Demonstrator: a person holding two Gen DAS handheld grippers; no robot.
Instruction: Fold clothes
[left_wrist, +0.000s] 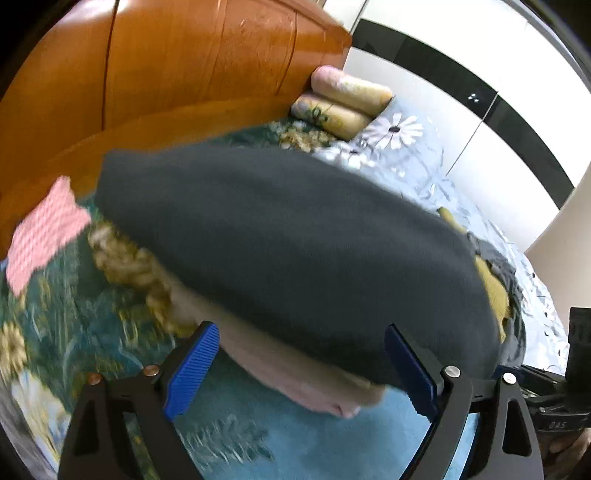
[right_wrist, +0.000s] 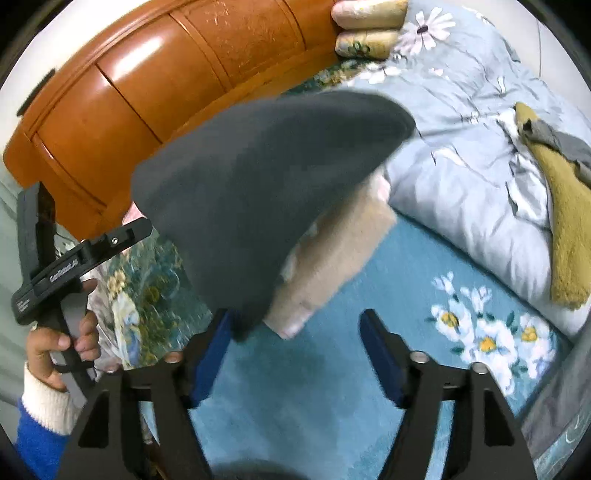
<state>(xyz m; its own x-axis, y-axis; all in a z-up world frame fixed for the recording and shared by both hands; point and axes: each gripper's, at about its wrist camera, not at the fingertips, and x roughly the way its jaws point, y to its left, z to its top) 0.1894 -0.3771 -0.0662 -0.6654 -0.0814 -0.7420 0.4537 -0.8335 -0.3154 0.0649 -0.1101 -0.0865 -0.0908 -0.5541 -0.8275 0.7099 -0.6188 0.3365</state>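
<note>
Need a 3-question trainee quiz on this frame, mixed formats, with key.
1. True or false: the left hand-held gripper is shut on the dark garment.
2. Multiple choice: what lies directly under the dark garment? A) a beige folded garment B) a book C) a shoe
3. Fill in: the mustard garment lies on the grey floral ____.

Key
1. False: both hand-held grippers (right) are open, and the garment's edge sits between the fingers.
2. A: the beige garment.
3. quilt.
</note>
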